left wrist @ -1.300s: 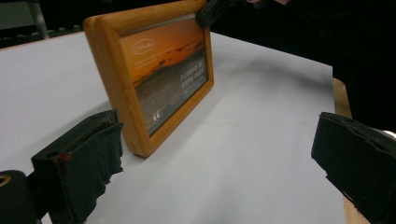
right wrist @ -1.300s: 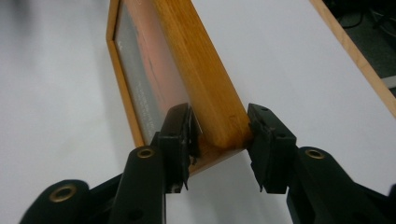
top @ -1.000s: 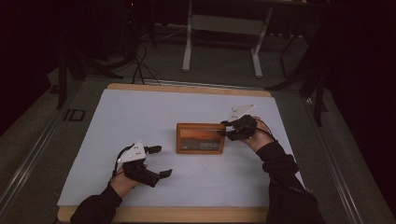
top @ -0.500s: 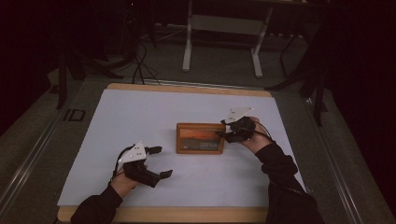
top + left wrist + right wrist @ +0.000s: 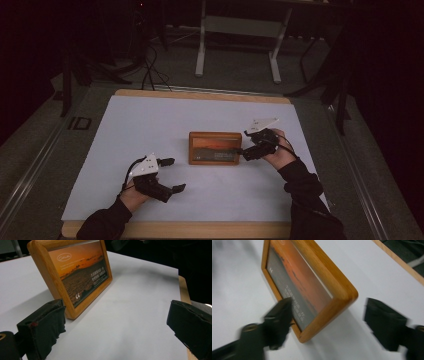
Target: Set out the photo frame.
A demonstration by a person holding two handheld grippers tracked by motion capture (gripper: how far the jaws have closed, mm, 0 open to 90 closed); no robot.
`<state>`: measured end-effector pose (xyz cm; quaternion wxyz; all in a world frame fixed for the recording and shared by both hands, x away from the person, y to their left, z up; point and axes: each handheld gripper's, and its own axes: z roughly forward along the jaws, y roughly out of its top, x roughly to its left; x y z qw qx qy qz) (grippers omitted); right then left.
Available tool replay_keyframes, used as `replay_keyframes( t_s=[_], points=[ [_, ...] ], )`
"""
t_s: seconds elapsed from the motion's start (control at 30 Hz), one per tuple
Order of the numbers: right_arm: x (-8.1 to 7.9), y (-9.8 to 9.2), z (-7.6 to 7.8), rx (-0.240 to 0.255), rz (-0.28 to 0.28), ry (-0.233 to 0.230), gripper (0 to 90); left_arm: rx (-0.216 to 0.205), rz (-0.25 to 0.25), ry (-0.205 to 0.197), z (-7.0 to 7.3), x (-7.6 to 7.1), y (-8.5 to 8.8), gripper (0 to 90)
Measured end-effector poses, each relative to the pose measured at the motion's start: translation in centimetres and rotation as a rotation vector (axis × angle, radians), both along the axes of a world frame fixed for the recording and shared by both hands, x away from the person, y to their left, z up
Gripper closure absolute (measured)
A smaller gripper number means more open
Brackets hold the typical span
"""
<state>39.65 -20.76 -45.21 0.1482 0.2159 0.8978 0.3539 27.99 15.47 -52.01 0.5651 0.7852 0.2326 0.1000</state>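
Wooden picture frame (image 5: 215, 148) stands upright at the table's (image 5: 150, 120) centre, so its print faces the person; the right tool (image 5: 246, 150), at its 3 o'clock end, has just opened wide around that edge, pads clear; the left tool (image 5: 170, 175) waits wide, empty, at 7 o'clock

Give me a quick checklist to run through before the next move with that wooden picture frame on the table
1. Right gripper jaws just opened, standing apart around the picture frame end, pads not pressing: ok.
2. Frame stands upright on the white table cover without being held: ok.
3. Left gripper open, holding nothing, apart from the frame: ok.
4. Free table surface around the frame: ok.
5. Frame's rear support: cannot tell, hidden behind the frame.
6. Right gripper view sharp enough to judge clearance: not ok, blurred.
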Motion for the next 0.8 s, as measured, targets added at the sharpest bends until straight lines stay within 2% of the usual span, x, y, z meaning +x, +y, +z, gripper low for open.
replay_keyframes(
  t_s=[0.1, 0.23, 0.37, 0.5, 0.8],
  points=[
    [-0.3, -0.4, -0.2, 0.026, -0.013, 0.017, 13.9, -0.002, -0.001, 0.004, 0.0, 0.0, 0.0, 2.2],
    [-1.4, -1.2, -0.6, 0.056, -0.041, -0.026, 13.7, 0.000, -0.001, 0.006, -0.1, 0.0, 0.0, 2.2],
    [-2.5, -1.7, -1.0, 0.096, -0.051, -0.032, 13.8, 0.003, -0.002, 0.003, 0.0, -0.1, 0.0, 2.2],
    [-3.5, -2.0, -1.5, 0.102, -0.044, -0.035, 13.7, 0.005, -0.003, 0.003, -0.1, -0.1, 0.0, 2.2],
    [-6.1, -3.1, -3.8, 0.158, -0.045, -0.012, 13.6, 0.007, -0.003, 0.005, -0.1, -0.1, -0.1, 2.2]
  ],
)
